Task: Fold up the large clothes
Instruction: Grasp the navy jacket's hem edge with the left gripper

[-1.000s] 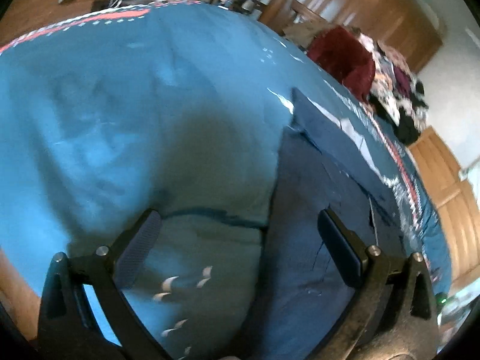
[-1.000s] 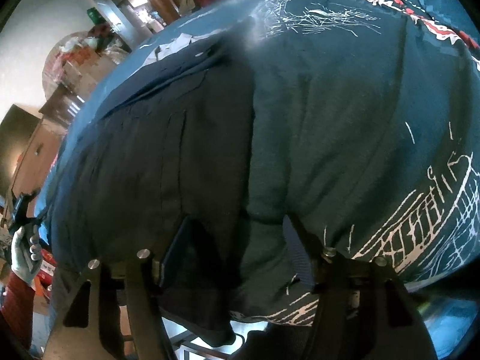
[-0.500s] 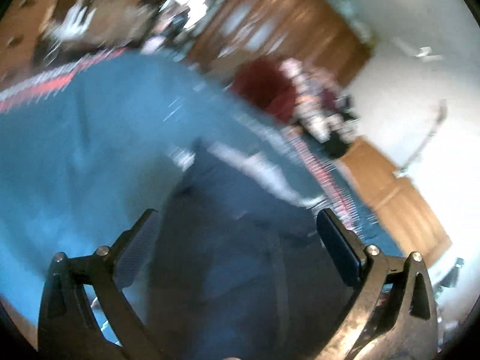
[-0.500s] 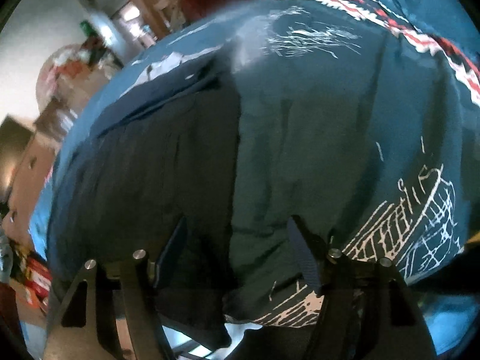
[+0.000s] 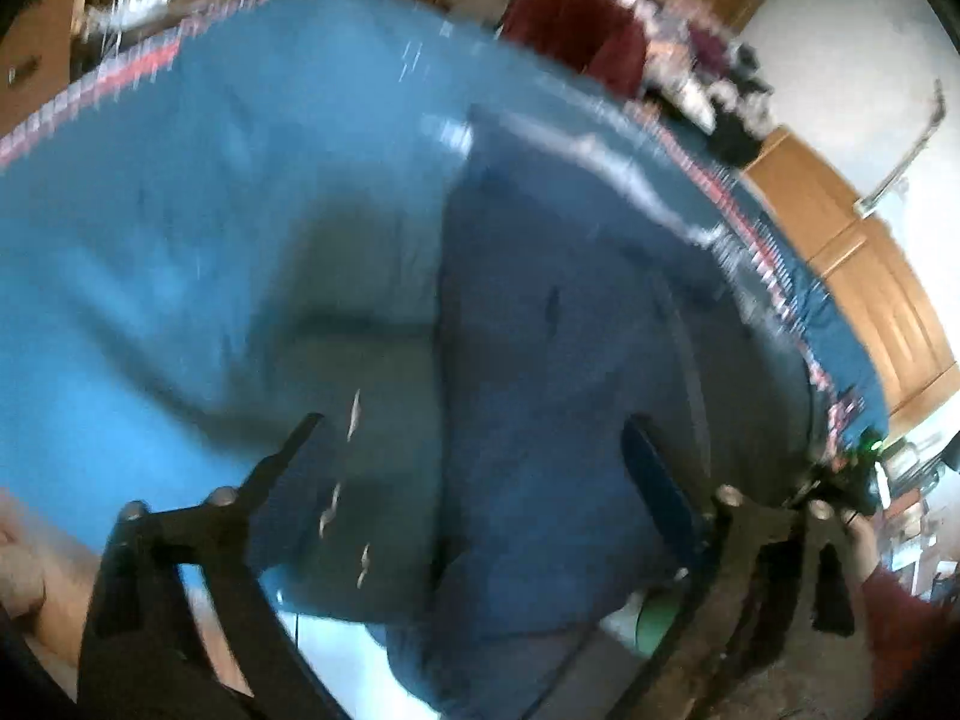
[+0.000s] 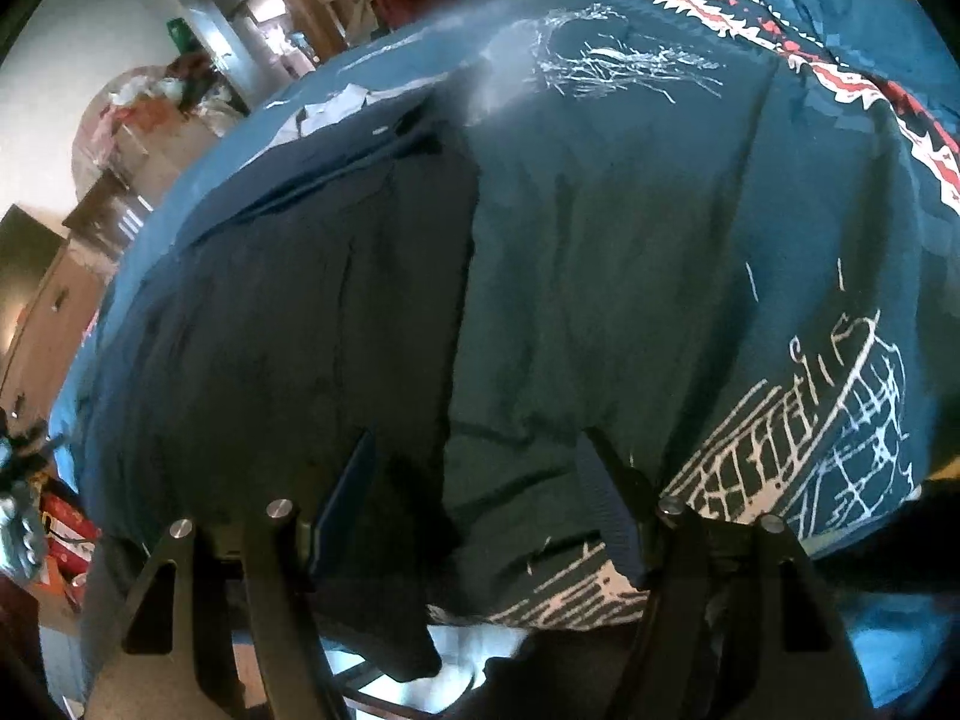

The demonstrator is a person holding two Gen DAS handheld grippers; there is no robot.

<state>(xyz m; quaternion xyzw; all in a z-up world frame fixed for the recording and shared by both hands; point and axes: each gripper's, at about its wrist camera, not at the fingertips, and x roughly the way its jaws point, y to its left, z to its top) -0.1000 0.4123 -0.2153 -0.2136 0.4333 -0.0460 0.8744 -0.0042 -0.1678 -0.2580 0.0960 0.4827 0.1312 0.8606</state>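
A dark navy garment (image 5: 576,324) lies spread flat on a teal cloth-covered table (image 5: 180,210), its near edge hanging over the table's front. In the right wrist view the same navy garment (image 6: 288,324) fills the left half, beside the teal cloth (image 6: 660,240) with white line drawings. My left gripper (image 5: 474,438) hovers open above the garment's left edge, nothing between its fingers. My right gripper (image 6: 474,456) is open too, over the garment's right edge near the table front. The left wrist view is blurred by motion.
A red and white patterned border (image 6: 840,78) runs along the cloth's far side. A dark red chair (image 5: 576,30) and a pile of clothes (image 5: 708,78) stand beyond the table. Wooden cabinets (image 5: 870,276) line the wall. A hand holding a gripper (image 5: 852,504) shows at right.
The left gripper swung up and away, then came back down over the garment's left edge. The right gripper shifted slightly and stayed open over the near edge.
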